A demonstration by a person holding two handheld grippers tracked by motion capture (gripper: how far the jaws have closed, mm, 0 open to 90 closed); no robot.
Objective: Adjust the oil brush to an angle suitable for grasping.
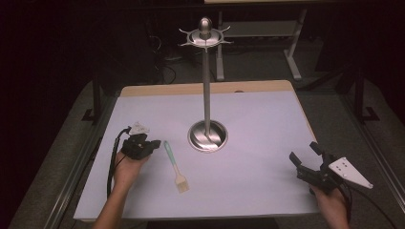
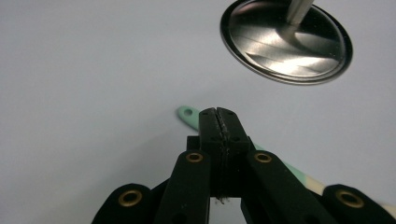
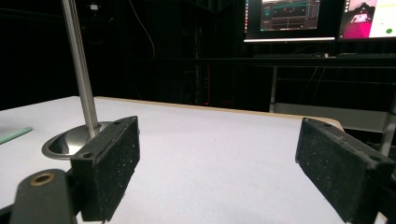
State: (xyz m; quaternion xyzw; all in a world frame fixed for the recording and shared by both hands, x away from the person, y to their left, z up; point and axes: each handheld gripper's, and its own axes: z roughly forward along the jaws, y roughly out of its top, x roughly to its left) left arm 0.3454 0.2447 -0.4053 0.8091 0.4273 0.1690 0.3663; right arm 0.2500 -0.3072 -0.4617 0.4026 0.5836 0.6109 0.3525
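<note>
A pastry brush (image 1: 174, 164) with a mint-green handle and pale bristles lies flat on the white table (image 1: 258, 119), left of the middle. My left gripper (image 1: 154, 143) is just left of the handle, its tips pointing toward it. In the left gripper view the gripper (image 2: 218, 116) has its jaws pressed together with nothing between them, and the green handle (image 2: 187, 113) lies on the table behind them. My right gripper (image 1: 304, 152) rests near the table's front right corner. It stands wide open and empty (image 3: 217, 154).
A tall steel utensil stand (image 1: 207, 136) with a round base and a hooked top ring rises from the middle of the table; its base (image 2: 286, 42) is close beyond the left gripper. Desk frames and monitors (image 3: 289, 18) stand in the dark behind.
</note>
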